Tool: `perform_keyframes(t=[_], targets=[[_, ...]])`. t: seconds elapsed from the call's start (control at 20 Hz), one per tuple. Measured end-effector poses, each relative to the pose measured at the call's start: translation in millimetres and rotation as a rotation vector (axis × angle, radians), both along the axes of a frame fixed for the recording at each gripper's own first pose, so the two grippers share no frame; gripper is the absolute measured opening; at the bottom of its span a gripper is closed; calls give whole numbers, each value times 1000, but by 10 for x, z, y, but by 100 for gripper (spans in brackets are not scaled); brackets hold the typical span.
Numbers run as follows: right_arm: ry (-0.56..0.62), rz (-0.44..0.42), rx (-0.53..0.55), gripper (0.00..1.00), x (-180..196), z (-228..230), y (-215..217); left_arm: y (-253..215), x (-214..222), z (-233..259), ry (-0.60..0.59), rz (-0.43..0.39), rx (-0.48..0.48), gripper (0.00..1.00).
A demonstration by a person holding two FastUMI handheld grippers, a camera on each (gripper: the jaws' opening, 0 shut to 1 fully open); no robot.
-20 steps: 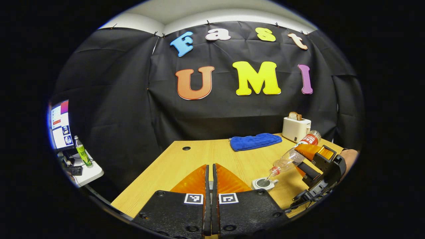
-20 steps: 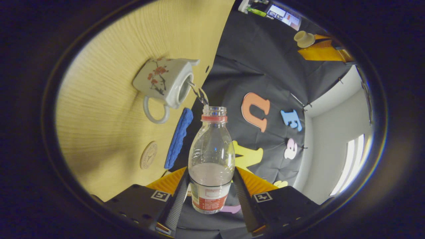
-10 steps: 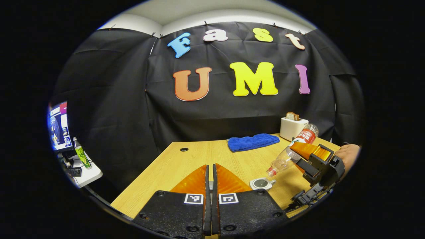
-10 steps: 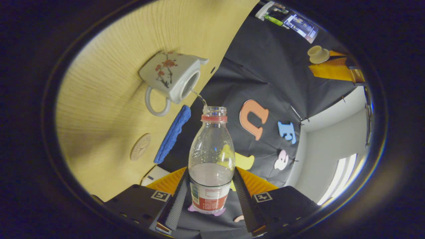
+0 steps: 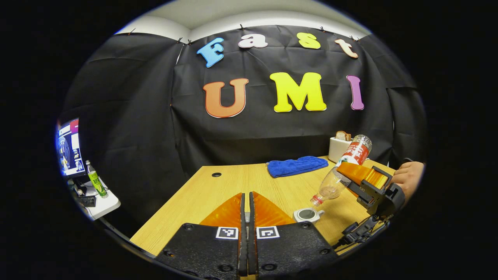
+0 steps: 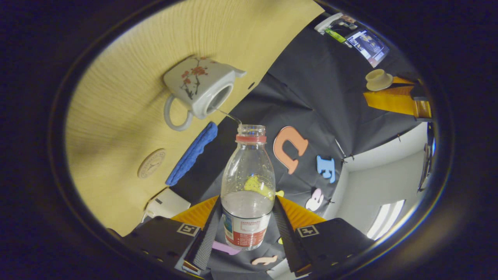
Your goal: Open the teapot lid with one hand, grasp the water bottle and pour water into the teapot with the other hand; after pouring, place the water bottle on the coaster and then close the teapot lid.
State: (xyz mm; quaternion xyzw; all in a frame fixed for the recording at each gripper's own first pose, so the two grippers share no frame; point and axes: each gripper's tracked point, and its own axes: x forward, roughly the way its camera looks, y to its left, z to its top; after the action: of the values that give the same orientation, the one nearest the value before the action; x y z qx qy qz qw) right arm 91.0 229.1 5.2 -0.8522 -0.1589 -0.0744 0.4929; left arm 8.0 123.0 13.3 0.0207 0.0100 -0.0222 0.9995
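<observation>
The right hand-held gripper (image 6: 247, 227) clamps the water bottle (image 6: 248, 182) between both fingers, tilted neck-down above the open teapot (image 6: 198, 91), a thin stream running into it. The left hand-held gripper (image 5: 245, 202), fingers pressed together, holds the lid (image 6: 378, 79) away from the teapot. The coaster (image 6: 151, 163) lies on the surface (image 6: 116, 58) near the teapot, beside the blue cloth (image 6: 191, 153).

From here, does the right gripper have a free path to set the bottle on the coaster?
Probably yes. The coaster lies bare on the table, apart from the teapot and blue cloth; the right gripper must first bring the bottle upright.
</observation>
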Motion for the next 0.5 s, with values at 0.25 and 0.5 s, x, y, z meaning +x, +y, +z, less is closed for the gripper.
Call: perform_keyframes(t=[0.25,0.5], targets=[[-21,2,-9,75,-32,42,-20,2,-23,57,-17,2,1,3],[36,54,125,75,33,-109,-6,10,-35,53,-17,3,4,3]])
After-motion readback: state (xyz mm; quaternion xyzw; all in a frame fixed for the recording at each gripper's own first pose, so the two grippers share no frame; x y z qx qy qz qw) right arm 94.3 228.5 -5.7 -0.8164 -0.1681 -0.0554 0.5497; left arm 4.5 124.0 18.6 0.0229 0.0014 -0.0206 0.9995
